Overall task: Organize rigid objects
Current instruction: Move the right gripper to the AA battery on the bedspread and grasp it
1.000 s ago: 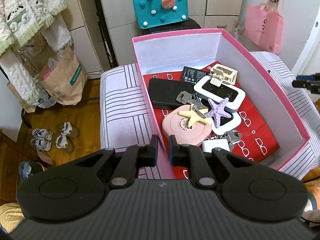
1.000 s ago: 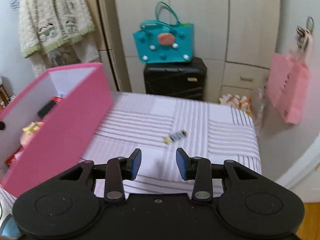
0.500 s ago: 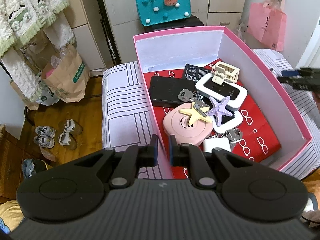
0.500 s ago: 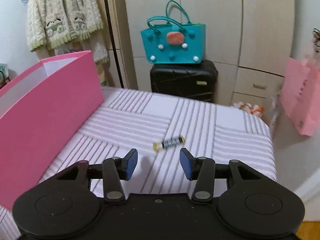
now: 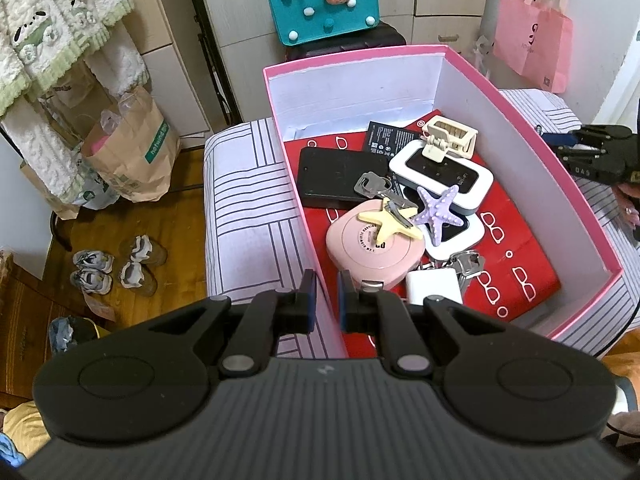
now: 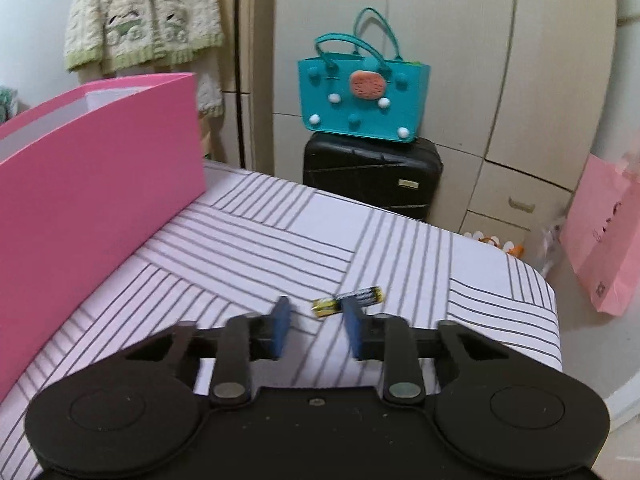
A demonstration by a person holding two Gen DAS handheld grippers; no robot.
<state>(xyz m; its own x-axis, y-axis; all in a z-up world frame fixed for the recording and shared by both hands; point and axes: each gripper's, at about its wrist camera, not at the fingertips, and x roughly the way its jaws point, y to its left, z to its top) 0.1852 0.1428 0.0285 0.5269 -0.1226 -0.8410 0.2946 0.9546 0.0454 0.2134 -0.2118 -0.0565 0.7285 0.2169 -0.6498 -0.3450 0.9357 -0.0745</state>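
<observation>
Right wrist view: the right gripper (image 6: 315,326), fingers just narrowed but not yet pressing, reaches the battery (image 6: 348,301) near the bed's (image 6: 256,248) far right corner; the left gripper (image 5: 325,297) pinches the pink box's (image 5: 532,152) wall, apparently steadying it.

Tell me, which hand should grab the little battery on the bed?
Probably the right. The right gripper is right at the battery, jaws just closing, not yet gripping. The left gripper is clamped on the pink box wall.
</observation>
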